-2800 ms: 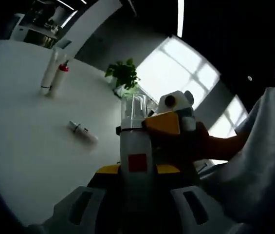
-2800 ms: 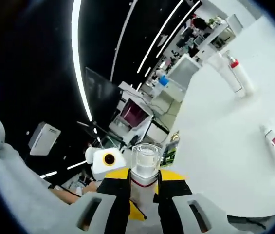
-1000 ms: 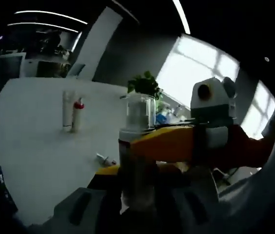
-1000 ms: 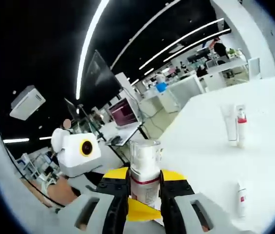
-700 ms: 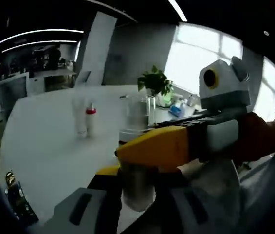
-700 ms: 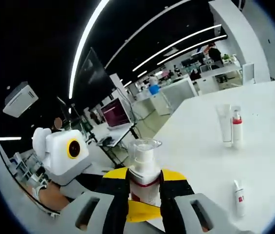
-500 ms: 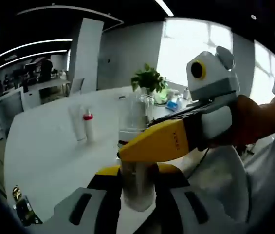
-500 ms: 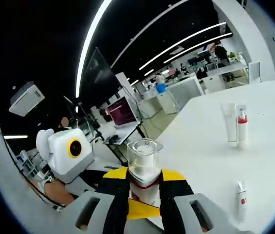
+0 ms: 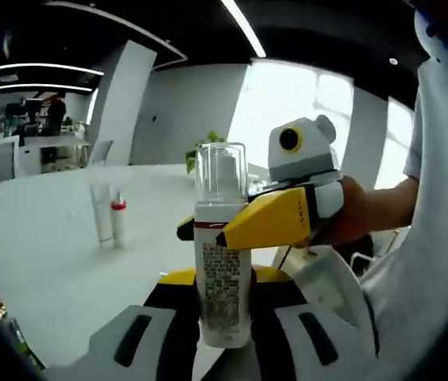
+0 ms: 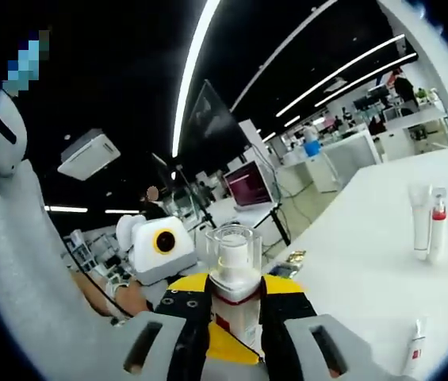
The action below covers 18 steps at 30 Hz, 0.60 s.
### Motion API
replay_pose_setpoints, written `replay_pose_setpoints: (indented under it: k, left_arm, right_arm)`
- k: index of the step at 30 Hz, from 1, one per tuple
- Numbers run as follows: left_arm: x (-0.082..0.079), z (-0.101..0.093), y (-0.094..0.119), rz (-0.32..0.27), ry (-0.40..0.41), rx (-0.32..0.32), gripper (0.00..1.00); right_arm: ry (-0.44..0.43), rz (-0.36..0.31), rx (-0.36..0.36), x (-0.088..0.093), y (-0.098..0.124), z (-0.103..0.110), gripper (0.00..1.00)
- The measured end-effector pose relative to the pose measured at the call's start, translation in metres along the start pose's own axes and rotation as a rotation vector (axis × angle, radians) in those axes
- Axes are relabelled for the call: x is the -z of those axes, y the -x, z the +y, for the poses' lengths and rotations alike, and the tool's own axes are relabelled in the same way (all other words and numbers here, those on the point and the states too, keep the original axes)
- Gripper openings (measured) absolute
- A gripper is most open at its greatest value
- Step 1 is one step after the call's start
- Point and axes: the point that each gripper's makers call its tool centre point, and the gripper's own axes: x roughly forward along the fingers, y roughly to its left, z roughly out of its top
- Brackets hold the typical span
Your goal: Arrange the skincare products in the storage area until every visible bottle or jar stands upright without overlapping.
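Observation:
A white pump bottle point(image 9: 222, 270) with a clear cap and a red band at its neck stands upright between the jaws of my left gripper point(image 9: 222, 321), which is shut on its lower body. My right gripper point(image 9: 212, 230), yellow-jawed and held by a hand, reaches in from the right and is shut on the bottle's neck. In the right gripper view the same bottle point(image 10: 234, 274) rises between my right gripper's point(image 10: 234, 317) shut jaws. On the white table point(image 9: 41, 270), a white tube point(image 9: 101, 213) and a red-capped bottle point(image 9: 117, 224) stand upright side by side.
The tube point(image 10: 420, 210) and red-capped bottle point(image 10: 438, 214) stand far right on the table point(image 10: 358, 278). A small white bottle point(image 10: 412, 349) lies on its side near the table's edge. A person's sleeve point(image 9: 422, 238) fills the right side. A potted plant point(image 9: 200, 151) stands behind.
Both views have swung with the hands while both grippers stay shut on the pump bottle. In the left gripper view the bottle now shows more upright, its label facing the camera.

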Motion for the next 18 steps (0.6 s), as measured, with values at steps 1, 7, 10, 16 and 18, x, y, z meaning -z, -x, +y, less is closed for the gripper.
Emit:
replay_pose_setpoints:
  k: [1,7,10,16,18]
  left_arm:
    - [0.0,0.0,0.0,0.002,-0.003,-0.003,0.2]
    - [-0.001,0.014,-0.001,-0.009,0.056,-0.089,0.2]
    - [0.003,0.015,-0.001,-0.006,0.083,-0.087,0.2]
    - [0.001,0.01,0.003,-0.041,0.131,-0.031,0.2]
    - [0.001,0.007,0.003,-0.044,0.154,0.002,0.2]
  right_arm:
    - [-0.008,-0.002,0.009,0.0,-0.001,-0.001,0.17]
    - [-0.122,-0.063,0.101,-0.001,-0.008,-0.014,0.17]
    - [-0.087,-0.03,0.123,0.002,-0.01,-0.014,0.17]
    - [-0.057,0.009,0.084,0.006,-0.01,-0.009,0.17]
    - [-0.038,0.041,0.066,0.008,-0.009,-0.006,0.17]
